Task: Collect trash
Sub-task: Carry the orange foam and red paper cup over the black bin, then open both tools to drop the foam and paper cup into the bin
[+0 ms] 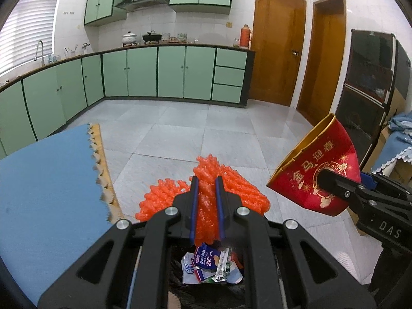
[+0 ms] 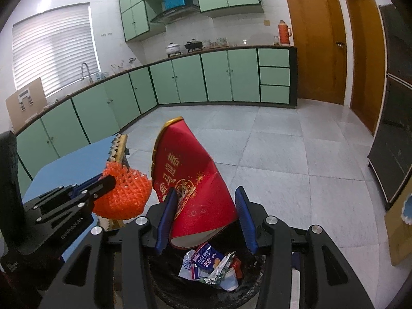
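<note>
The orange foam net (image 1: 206, 195) is pinched between the left gripper's (image 1: 206, 188) blue pads, bunched up and hanging directly over the bin (image 2: 164, 280), presumably so it drops straight in when released. The red paper cup (image 2: 195, 193) sits inside the right gripper (image 2: 206, 206); in the right wrist view the jaws stand spread, with the cup leaning on the left pad, so I judge it loose or about to fall. Below, at six o'clock in both views, the black-lined bin already holds wrappers (image 2: 211, 265). At nine o'clock lies the blue table mat (image 1: 51, 180), just beside the bin. Pale floor tiles (image 1: 193, 128) stretch toward green cabinets (image 1: 154, 72) at twelve o'clock.
</note>
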A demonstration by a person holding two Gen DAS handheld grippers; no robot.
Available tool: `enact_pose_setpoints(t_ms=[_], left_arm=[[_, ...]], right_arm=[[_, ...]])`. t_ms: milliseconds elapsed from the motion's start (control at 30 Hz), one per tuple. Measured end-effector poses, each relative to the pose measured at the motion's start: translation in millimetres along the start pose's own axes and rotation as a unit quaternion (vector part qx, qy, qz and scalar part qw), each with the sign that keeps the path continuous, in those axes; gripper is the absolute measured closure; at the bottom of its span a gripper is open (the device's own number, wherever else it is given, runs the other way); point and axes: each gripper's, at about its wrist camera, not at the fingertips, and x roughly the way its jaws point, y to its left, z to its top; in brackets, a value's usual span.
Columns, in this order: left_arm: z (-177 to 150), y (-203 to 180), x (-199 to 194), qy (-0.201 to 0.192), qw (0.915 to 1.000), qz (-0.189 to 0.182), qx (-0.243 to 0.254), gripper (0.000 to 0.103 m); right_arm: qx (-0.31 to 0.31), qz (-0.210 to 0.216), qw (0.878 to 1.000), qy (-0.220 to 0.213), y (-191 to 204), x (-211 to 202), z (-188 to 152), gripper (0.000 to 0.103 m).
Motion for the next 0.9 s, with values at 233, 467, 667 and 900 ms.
enact_pose_setpoints(t_ms=[233, 467, 667, 900], left_arm=[[-1, -8, 25, 0.020, 0.9998, -0.006, 0.005, 0.092], [-3, -13, 49, 0.047, 0.9988, -0.013, 0.004, 0.089], [-5, -11, 71, 0.077, 0.9968, -0.019, -0.008, 0.075], [-8, -5, 77, 0.095, 0.9949, -0.027, -0.023, 0.055]], right_arm=[[0.005, -0.011, 1.000, 0.018, -10, 18, -10, 0.057], [0.006, -0.027, 0.999, 0.044, -20, 42, -18, 0.057], [0.006, -0.036, 0.996, 0.075, -31, 65, -29, 0.055], [0.018, -0.048, 0.995, 0.088, -37, 72, -38, 0.039]])
